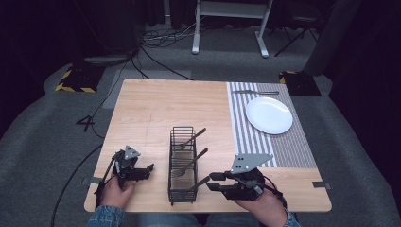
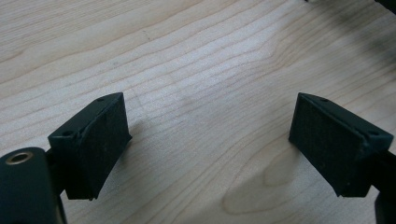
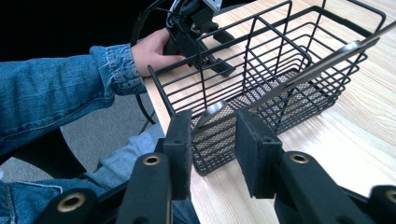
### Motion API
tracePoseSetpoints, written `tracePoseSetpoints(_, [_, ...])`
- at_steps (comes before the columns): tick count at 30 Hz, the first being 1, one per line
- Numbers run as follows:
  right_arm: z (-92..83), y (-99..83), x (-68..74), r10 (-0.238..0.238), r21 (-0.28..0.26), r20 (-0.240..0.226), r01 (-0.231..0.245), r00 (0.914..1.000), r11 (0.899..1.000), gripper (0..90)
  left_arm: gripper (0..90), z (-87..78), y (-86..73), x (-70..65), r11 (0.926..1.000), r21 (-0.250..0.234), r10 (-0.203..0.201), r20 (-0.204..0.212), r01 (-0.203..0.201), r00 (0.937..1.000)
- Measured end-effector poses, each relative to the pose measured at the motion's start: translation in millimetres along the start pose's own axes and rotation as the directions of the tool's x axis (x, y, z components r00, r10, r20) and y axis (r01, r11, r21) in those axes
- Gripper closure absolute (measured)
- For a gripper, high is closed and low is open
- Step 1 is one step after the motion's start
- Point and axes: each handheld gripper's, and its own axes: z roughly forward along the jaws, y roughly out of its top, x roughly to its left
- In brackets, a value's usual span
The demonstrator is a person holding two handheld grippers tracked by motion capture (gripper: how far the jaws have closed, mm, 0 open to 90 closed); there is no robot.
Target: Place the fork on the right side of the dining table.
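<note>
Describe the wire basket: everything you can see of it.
The basket is a long, narrow rack of thin black wire, open on top, with upright bars, a rounded rim and a fine mesh floor. It stands upright on the wooden table, near its front edge, between the two grippers. Several metal utensils lie in it, handles leaning out over its right rim; a fork shows at the far end. The right gripper sits close to its near right corner, jaws partly closed around a handle there.

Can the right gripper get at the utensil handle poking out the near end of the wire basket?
Probably yes. The right gripper sits right at the basket, jaws partly open on either side of that handle, with nothing between them. The left gripper rests apart on the table.
</note>
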Motion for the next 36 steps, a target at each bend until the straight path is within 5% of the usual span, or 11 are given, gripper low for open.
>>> tracePoseSetpoints(11, [8.8, 6.4, -1.4, 0.004, 0.016, -0.013, -0.004, 0.9999, 1.000, 75.4, 12.0, 0.0, 0.0, 0.0, 1.0000, 0.000, 0.000, 0.001, 0.000, 1.0000])
tracePoseSetpoints(20, [6.3, 11.6, 4.5, -0.055, 0.014, -0.011, 0.055, 0.9984, 0.998, 85.7, 12.1, 0.0, 0.0, 0.0, 1.0000, 0.000, 0.000, 0.000, 0.000, 1.0000])
tracePoseSetpoints(36, [-1.5, 19.4, 2.2, -0.050, -0.011, -0.008, 0.050, 0.9987, 0.999, 86.8, 12.0, 0.0, 0.0, 0.1, 1.0000, 0.000, 0.000, 0.000, 0.000, 1.0000])
